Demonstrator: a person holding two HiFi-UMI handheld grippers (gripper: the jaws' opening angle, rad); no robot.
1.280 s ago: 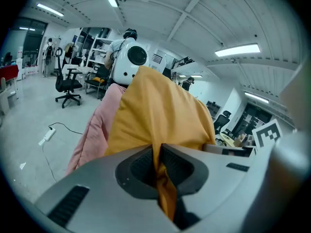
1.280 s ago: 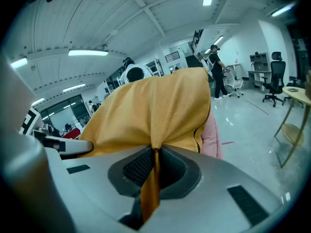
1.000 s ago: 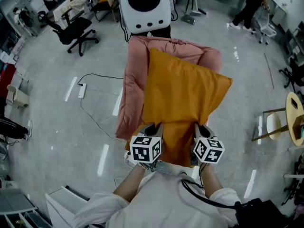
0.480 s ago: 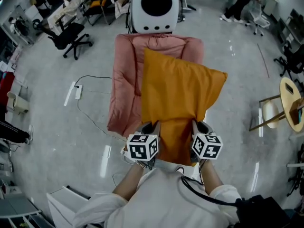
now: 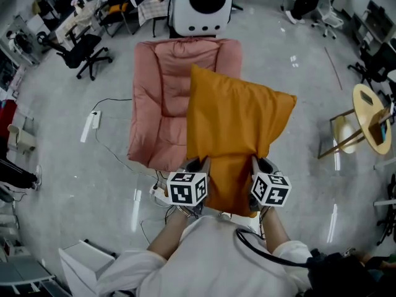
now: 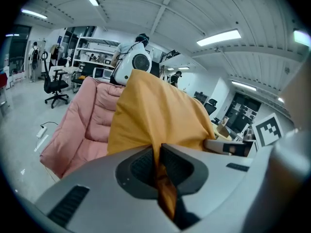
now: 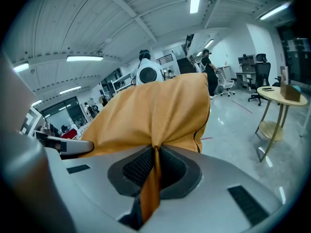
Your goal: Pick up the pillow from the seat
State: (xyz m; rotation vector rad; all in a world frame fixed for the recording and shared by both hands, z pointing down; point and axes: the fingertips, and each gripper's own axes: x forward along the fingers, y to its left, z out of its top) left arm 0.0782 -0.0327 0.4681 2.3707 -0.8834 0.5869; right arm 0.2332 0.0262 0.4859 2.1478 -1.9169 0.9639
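Your left tongs (image 5: pixel 197 166) and right tongs (image 5: pixel 260 164) stay clamped on the near edge of the orange pillow (image 5: pixel 238 125), which has swung off the pink seat (image 5: pixel 162 98) and is now held up over its right edge, so the pickup looks done.

My head cam sits up top and looks steeply down, so it takes in the left gripper (image 5: pixel 197 163), the right gripper (image 5: pixel 260 162), the orange pillow (image 5: pixel 235 122) and the pink seat (image 5: pixel 161 98) from well back. Each gripper cam rides right behind its own jaws and looks out along them across the room, super close on the fabric. All three views share the pillow; the left gripper view also catches the seat.
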